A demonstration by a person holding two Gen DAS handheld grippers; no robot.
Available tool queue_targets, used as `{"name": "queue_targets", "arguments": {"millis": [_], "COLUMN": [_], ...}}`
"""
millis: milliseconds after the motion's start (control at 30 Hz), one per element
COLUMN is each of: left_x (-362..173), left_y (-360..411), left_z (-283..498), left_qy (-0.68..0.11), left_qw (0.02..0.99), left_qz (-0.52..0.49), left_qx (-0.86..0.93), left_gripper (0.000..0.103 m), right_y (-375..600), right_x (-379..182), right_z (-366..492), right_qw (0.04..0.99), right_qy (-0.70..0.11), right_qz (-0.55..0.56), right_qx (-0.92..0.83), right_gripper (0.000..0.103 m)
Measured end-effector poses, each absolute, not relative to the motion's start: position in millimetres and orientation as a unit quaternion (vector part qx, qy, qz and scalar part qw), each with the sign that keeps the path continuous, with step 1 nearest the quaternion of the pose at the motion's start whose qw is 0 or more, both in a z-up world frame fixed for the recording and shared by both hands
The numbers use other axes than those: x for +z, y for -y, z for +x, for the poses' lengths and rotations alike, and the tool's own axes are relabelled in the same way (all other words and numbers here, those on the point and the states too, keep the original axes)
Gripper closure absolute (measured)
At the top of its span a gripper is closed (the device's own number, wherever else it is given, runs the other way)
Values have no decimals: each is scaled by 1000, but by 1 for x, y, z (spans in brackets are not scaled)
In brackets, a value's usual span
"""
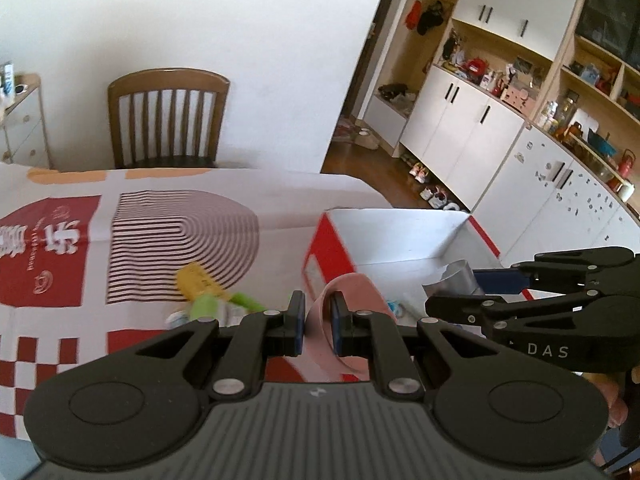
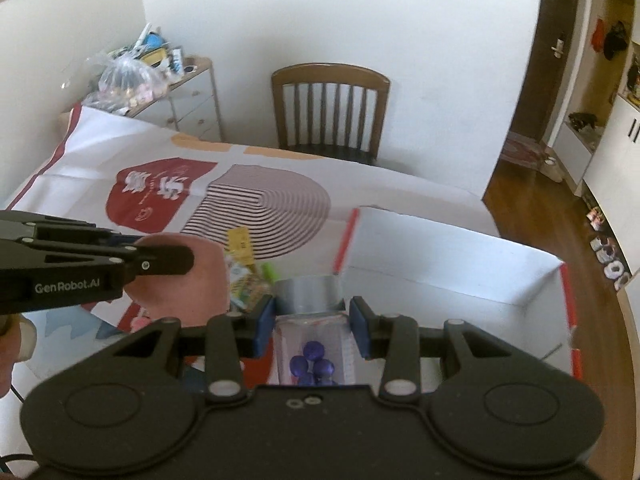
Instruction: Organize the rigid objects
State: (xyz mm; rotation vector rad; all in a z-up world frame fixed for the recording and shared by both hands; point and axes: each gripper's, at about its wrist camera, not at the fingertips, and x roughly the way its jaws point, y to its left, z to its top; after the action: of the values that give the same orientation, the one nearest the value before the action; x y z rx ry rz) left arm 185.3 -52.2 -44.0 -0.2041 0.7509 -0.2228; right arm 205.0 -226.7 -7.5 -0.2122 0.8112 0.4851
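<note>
My left gripper point(image 1: 317, 322) is shut on the rim of a pink cup point(image 1: 352, 292), held near the left wall of a white and red cardboard box point(image 1: 400, 236). The cup also shows in the right wrist view point(image 2: 200, 268), with the left gripper point(image 2: 176, 260) across it. My right gripper point(image 2: 313, 320) is shut on a clear jar point(image 2: 312, 344) with a silver lid point(image 2: 310, 292) and purple balls inside, held over the box point(image 2: 460, 260). In the left wrist view the right gripper point(image 1: 500, 292) reaches in from the right with the silver lid point(image 1: 456, 280) at its tips.
Yellow and green packets point(image 1: 208, 296) lie on the red and white tablecloth point(image 1: 160, 220) left of the box; they also show in the right wrist view point(image 2: 244, 264). A wooden chair point(image 1: 168, 116) stands behind the table. White cabinets point(image 1: 460, 120) line the right wall.
</note>
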Motion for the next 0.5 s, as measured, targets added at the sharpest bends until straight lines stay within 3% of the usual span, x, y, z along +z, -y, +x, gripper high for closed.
{"name": "queue_targets", "arguments": {"millis": [500], "left_x": [-60], "left_y": [159], "left_z": [232], "left_qy": [-391], "left_qw": [910], "left_qz": [-45], "left_qx": [-128], "left_gripper": [90], "right_y": [325], "right_x": [-26], "right_z": [243], "right_qw": [893], "right_qy": [-402], "right_qz": [-71], "right_qx": [187], "right_gripper": [63]}}
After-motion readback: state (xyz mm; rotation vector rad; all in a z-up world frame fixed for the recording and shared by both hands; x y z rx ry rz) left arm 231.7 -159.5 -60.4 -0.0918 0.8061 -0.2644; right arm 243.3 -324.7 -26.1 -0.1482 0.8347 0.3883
